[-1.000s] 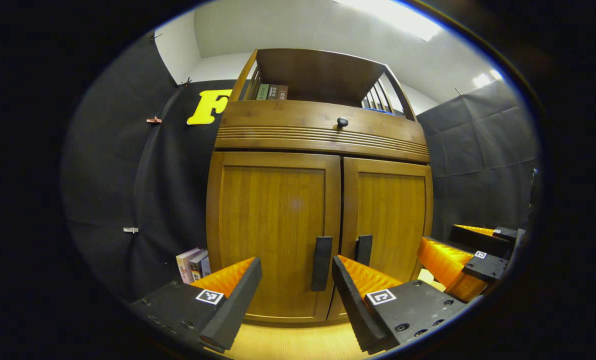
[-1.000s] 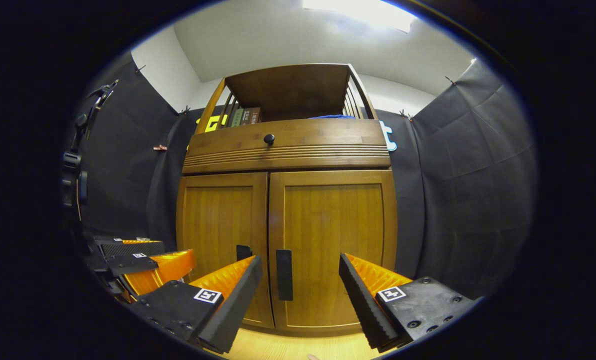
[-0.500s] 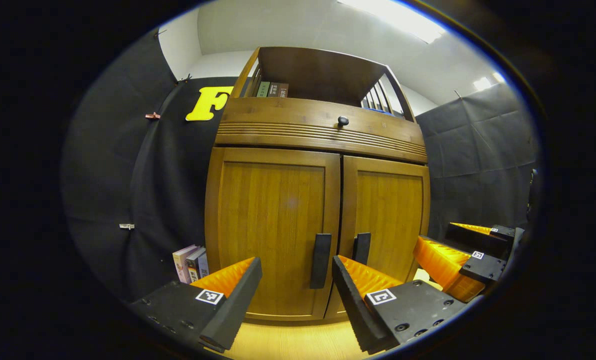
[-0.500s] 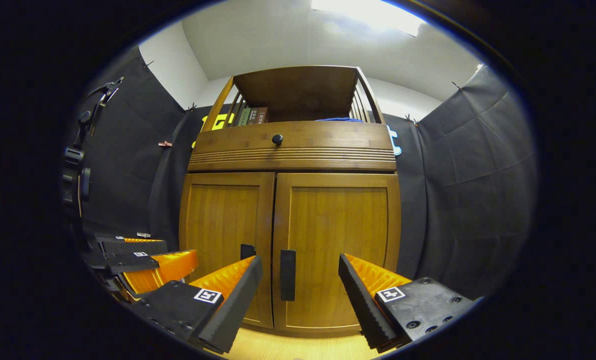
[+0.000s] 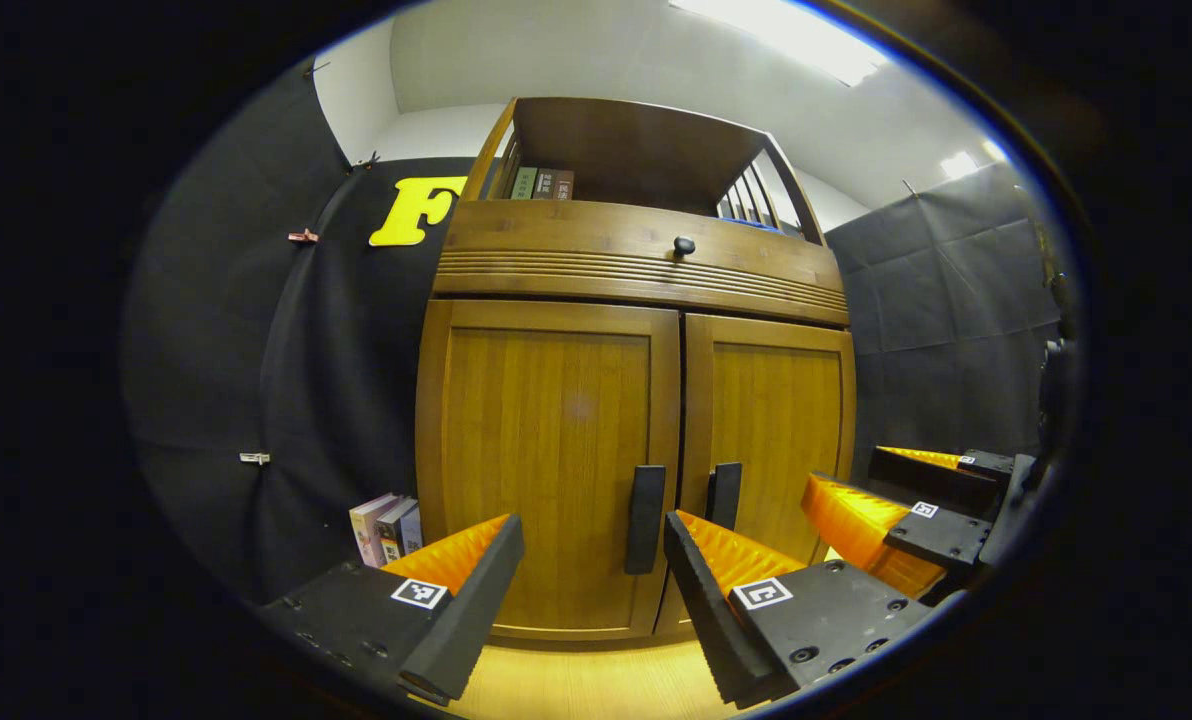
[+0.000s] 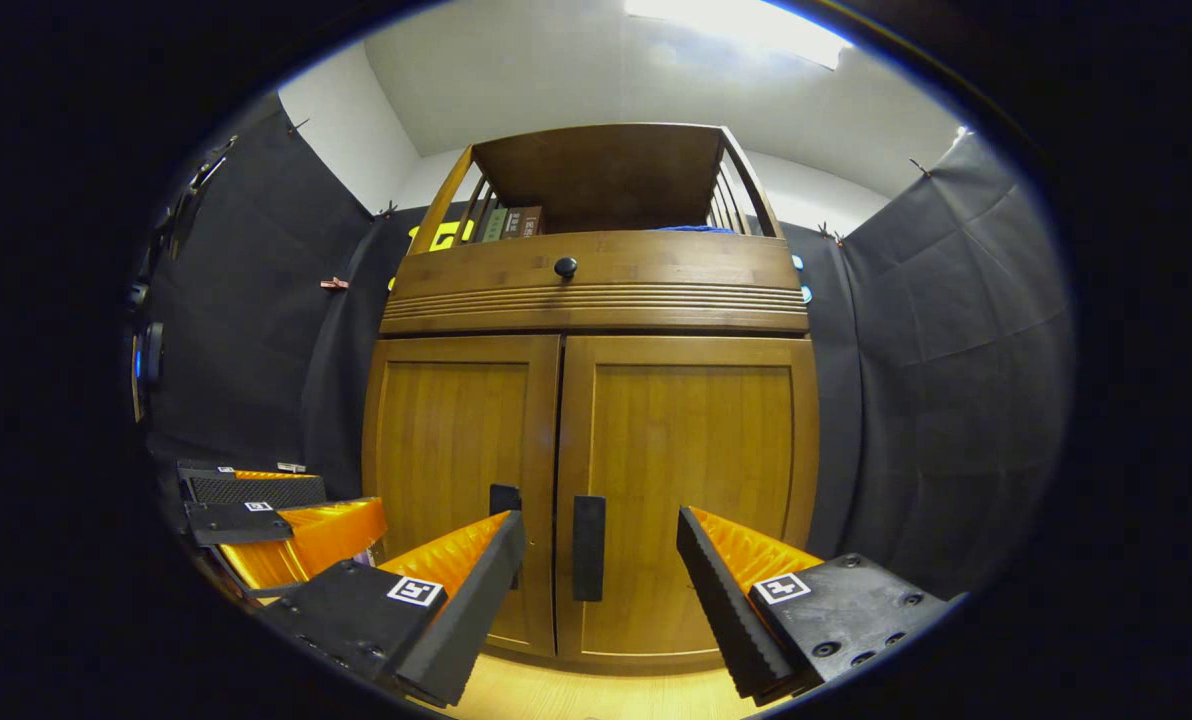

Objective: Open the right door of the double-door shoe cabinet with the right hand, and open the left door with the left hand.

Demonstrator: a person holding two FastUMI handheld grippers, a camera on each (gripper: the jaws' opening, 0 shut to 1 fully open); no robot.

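Fingers spread on your left gripper [image 5: 586, 580] and right gripper [image 6: 596, 580]; both doors [image 6: 691, 500] look shut, handles [image 6: 587, 548] ungrasped. Everything remains.

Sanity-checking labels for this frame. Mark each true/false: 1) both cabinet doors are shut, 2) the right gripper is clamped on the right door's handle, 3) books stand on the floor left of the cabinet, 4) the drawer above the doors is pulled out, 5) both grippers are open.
1) True: the left door and right door are both shut.
2) False: the right gripper is open, short of the right handle.
3) True: books stand by the cabinet's left side.
4) False: the drawer looks closed.
5) True: the left gripper is open too.
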